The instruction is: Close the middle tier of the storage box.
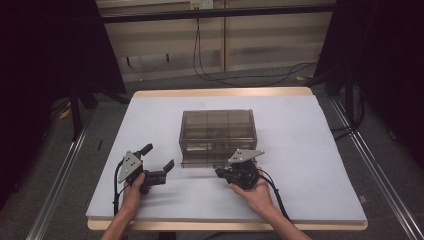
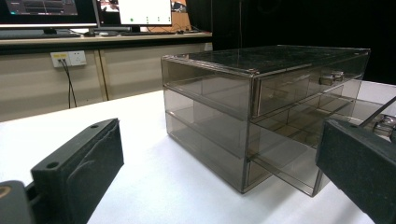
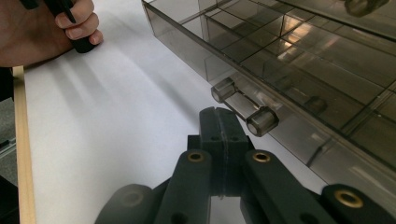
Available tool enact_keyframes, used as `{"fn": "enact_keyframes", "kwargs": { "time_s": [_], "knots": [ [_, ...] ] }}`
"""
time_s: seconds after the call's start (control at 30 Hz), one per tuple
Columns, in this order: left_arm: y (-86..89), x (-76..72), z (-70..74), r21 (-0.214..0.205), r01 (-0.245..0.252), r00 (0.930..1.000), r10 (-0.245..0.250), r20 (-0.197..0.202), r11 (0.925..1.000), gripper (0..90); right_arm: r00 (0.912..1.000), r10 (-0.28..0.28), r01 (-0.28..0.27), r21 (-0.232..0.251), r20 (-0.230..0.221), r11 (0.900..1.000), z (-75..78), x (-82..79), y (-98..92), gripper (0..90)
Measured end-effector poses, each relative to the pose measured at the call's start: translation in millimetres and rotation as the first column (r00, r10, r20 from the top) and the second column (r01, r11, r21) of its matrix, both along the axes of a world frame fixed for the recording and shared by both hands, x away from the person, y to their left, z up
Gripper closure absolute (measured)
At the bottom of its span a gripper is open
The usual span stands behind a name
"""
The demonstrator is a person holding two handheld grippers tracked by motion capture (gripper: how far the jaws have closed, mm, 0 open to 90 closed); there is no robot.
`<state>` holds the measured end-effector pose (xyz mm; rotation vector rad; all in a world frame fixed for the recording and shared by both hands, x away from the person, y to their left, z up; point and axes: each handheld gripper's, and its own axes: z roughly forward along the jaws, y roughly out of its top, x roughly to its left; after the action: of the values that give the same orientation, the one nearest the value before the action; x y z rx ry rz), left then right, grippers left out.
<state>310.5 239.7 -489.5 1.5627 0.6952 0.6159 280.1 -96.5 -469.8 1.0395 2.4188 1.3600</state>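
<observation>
A smoky clear drawer box [image 1: 218, 131] stands in the middle of the white mat. Its bottom drawer [image 1: 210, 161] sticks out a little toward me. My left gripper [image 1: 158, 156] rests on the mat to the left of the box, open wide with nothing between its jaws. In the left gripper view the gripper [image 2: 219, 163] faces the box's corner [image 2: 247, 135]. My right gripper [image 1: 220, 172] is shut and empty just in front of the drawer. In the right gripper view its closed tips [image 3: 223, 116] lie beside the drawer's clear bar handle [image 3: 240, 106], not around it.
The white mat [image 1: 300, 165] covers a wooden table [image 1: 220, 92]. The person's left hand [image 3: 42, 28] holds the other gripper at the mat's near edge. Cables [image 1: 240, 75] lie on the floor beyond the table. Metal rails [image 1: 60, 170] run along both sides.
</observation>
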Motion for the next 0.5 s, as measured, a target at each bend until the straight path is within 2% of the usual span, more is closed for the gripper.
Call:
{"fn": "enact_keyframes", "kwargs": {
  "time_s": [0.5],
  "knots": [
    [-0.1, -0.5, 0.0, 0.005, 0.004, 1.0000, -0.004, 0.000, 1.0000, 0.9, 1.0000, -0.009, 0.009, 0.014, 0.003, 0.9999, 3.1, 1.5, -0.3, 90.0]
  ]
}}
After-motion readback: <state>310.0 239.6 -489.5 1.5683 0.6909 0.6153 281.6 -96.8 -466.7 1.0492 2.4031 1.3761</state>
